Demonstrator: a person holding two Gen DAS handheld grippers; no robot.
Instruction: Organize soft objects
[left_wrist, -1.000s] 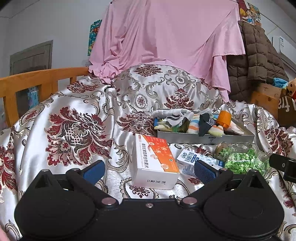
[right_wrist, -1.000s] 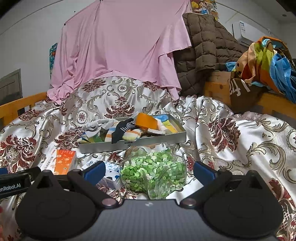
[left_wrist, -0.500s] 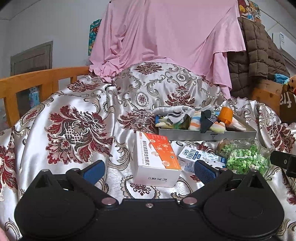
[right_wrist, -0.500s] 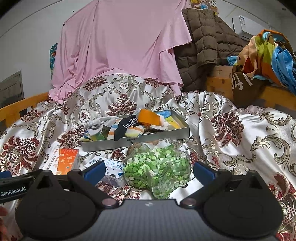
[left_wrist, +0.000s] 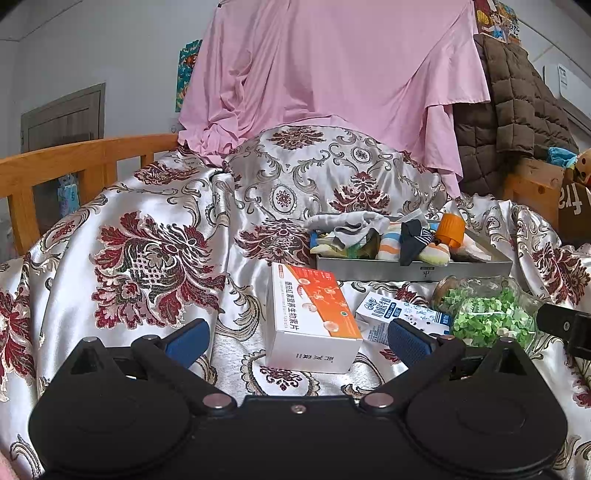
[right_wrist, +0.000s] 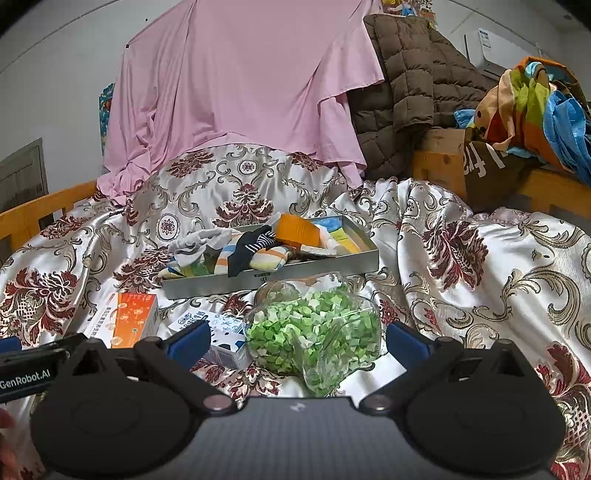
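Both tools nearer tray, patterned bundle only right view

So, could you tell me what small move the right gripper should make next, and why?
Probably ease the right gripper forward around the clear bag of green pieces. Its jaws are open and empty, the bag lies between the fingertips, and the tray sits just behind.

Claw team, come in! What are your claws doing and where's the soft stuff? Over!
Left claw open, empty, facing the orange box. Right claw open, around the green bag, not gripping. Socks piled in the grey tray. Nothing blocking.
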